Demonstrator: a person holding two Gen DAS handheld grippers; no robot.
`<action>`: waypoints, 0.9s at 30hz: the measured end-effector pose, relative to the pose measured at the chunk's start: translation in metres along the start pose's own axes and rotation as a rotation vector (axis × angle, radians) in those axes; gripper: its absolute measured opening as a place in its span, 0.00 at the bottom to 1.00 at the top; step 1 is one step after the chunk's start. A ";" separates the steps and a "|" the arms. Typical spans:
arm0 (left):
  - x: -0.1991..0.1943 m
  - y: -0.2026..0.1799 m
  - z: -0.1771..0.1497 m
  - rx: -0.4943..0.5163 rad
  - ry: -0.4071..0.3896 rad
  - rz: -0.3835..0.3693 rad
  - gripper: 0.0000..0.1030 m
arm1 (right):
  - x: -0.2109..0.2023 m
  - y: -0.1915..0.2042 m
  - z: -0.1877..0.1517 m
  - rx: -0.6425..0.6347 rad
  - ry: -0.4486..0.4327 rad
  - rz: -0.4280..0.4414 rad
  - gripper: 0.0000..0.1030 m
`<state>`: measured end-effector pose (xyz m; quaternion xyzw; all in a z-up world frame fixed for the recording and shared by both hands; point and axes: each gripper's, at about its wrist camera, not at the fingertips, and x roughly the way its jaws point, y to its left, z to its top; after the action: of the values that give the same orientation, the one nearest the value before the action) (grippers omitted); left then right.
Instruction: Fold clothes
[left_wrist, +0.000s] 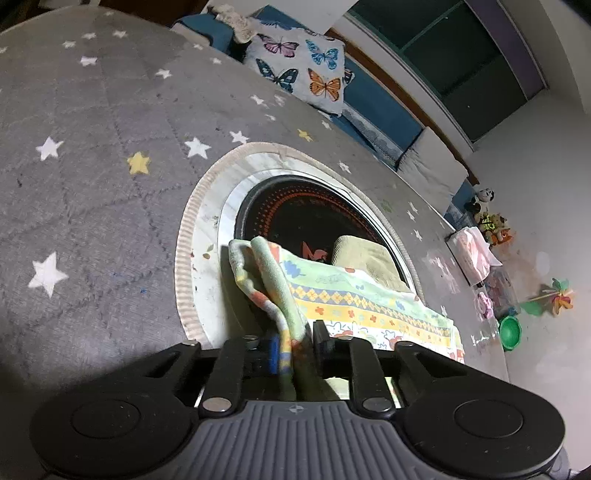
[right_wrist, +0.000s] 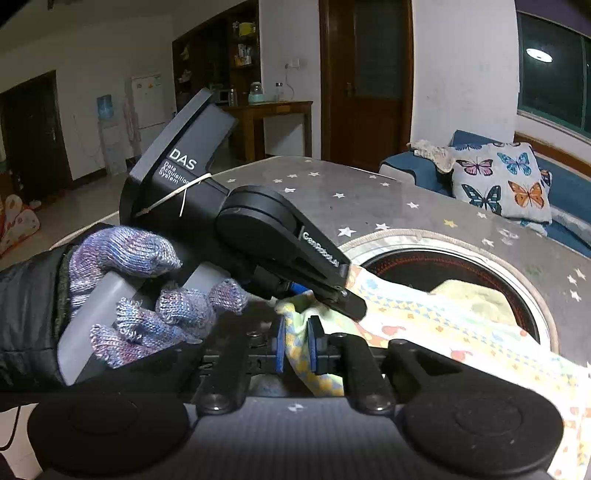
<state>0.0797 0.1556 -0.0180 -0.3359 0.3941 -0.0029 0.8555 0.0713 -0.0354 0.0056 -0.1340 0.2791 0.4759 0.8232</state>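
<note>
A light green patterned cloth (left_wrist: 362, 299) with yellow and orange bands lies over the round black heater top (left_wrist: 295, 218) in the grey star-print table cover (left_wrist: 92, 166). My left gripper (left_wrist: 295, 347) is shut on a bunched edge of the cloth. My right gripper (right_wrist: 297, 347) is shut on another bunched edge of the same cloth (right_wrist: 443, 325). The left gripper's body (right_wrist: 258, 229) shows in the right wrist view, held by a gloved hand (right_wrist: 147, 295), its tip right beside my right fingers. A plain yellow-green cloth (left_wrist: 365, 258) lies under the patterned one.
A butterfly-print pillow (left_wrist: 299, 66) rests on a blue sofa (left_wrist: 380, 107) behind the table. Toys, a green bowl (left_wrist: 511, 330) and a pinwheel (left_wrist: 557, 299) lie on the floor at right. A wooden desk (right_wrist: 273, 122) and door (right_wrist: 369, 74) stand at the back.
</note>
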 end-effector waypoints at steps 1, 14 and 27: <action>0.000 -0.001 0.000 0.004 -0.002 0.002 0.13 | -0.004 -0.004 -0.001 0.013 -0.002 -0.007 0.14; -0.001 -0.008 -0.003 0.051 -0.023 0.037 0.13 | -0.031 -0.125 -0.041 0.249 0.044 -0.332 0.15; 0.002 -0.011 -0.002 0.082 -0.022 0.066 0.13 | -0.053 -0.188 -0.073 0.425 0.035 -0.521 0.33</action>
<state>0.0824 0.1450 -0.0141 -0.2872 0.3951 0.0128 0.8725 0.1876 -0.2046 -0.0309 -0.0345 0.3427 0.1784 0.9217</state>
